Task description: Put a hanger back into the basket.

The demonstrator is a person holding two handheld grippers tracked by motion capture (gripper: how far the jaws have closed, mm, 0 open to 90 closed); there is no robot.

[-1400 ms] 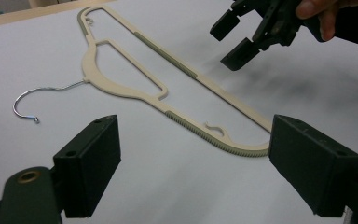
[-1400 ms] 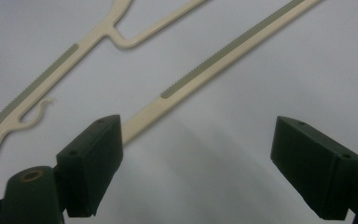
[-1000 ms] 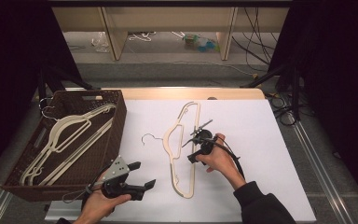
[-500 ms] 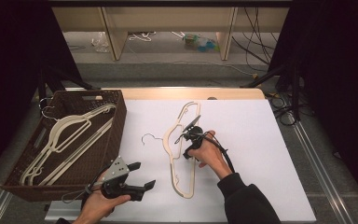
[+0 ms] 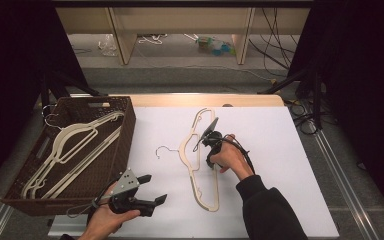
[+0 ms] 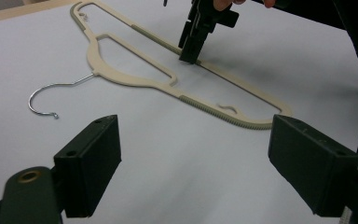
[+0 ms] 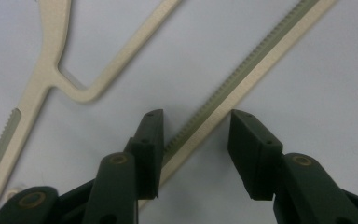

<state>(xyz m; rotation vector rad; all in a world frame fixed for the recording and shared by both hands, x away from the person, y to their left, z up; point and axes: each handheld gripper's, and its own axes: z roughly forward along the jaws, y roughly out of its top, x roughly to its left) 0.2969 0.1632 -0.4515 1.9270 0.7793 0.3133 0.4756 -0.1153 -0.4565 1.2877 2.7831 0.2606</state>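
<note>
Right gripper [image 7: 196, 128] jaws have just been closing around the ribbed bar of the cream hanger [image 5: 198, 165] laid mid-table right of the basket [image 5: 115, 150], not yet clamped, so pickup is judged imminent; left gripper [image 5: 152, 189] is held open nearby.

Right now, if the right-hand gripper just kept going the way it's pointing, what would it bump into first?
Probably the ridged bar of the cream hanger: it runs between the right gripper's part-closed jaws, with the white table just beneath.
</note>
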